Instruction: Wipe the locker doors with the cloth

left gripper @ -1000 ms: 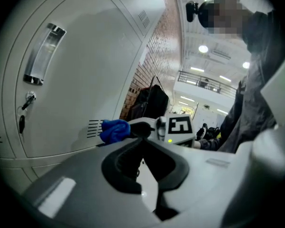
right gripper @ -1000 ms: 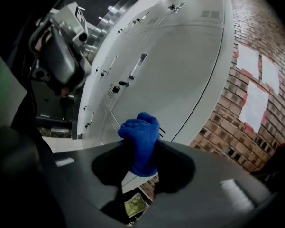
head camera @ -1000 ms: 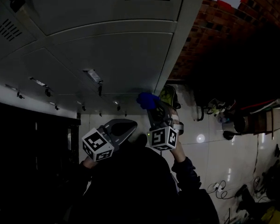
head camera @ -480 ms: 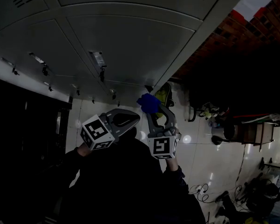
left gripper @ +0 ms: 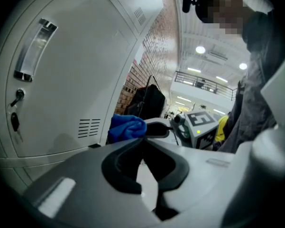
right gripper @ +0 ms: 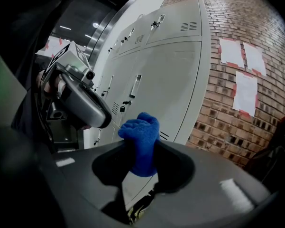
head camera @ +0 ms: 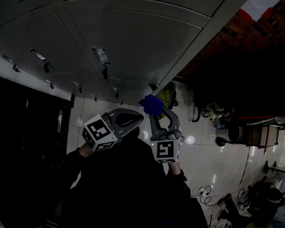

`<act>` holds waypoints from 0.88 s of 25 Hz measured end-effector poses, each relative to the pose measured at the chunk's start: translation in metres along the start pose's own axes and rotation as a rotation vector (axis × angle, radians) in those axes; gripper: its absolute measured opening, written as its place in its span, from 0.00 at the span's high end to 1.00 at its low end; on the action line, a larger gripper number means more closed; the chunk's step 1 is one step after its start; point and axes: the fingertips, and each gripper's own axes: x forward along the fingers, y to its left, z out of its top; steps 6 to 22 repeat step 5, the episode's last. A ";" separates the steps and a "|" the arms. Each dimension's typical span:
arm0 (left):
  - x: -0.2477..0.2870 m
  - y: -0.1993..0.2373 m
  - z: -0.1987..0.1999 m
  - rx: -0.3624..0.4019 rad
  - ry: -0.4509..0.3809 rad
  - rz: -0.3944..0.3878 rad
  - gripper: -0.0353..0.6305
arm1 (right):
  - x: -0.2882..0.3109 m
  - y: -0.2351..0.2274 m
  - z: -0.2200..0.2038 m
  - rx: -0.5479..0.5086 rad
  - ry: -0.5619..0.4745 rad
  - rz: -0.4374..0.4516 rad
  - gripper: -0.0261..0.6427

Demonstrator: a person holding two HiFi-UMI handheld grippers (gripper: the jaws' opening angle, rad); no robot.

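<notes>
Right gripper view: right gripper point(right gripper: 141, 158) clamps blue cloth point(right gripper: 142, 129); left gripper point(left gripper: 143, 148) jaws together, empty.

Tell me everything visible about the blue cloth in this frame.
The cloth is bright blue, fuzzy like microfibre, bunched into a lump. The right tool is shut on its lower part; the top sticks out past the tips. It is near the grey locker door; contact cannot be told.
</notes>
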 end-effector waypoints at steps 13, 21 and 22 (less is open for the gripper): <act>0.004 -0.003 -0.001 0.003 0.007 -0.001 0.98 | -0.006 -0.003 -0.002 0.013 -0.007 -0.009 0.78; 0.004 -0.003 -0.001 0.003 0.007 -0.001 0.98 | -0.006 -0.003 -0.002 0.013 -0.007 -0.009 0.78; 0.004 -0.003 -0.001 0.003 0.007 -0.001 0.98 | -0.006 -0.003 -0.002 0.013 -0.007 -0.009 0.78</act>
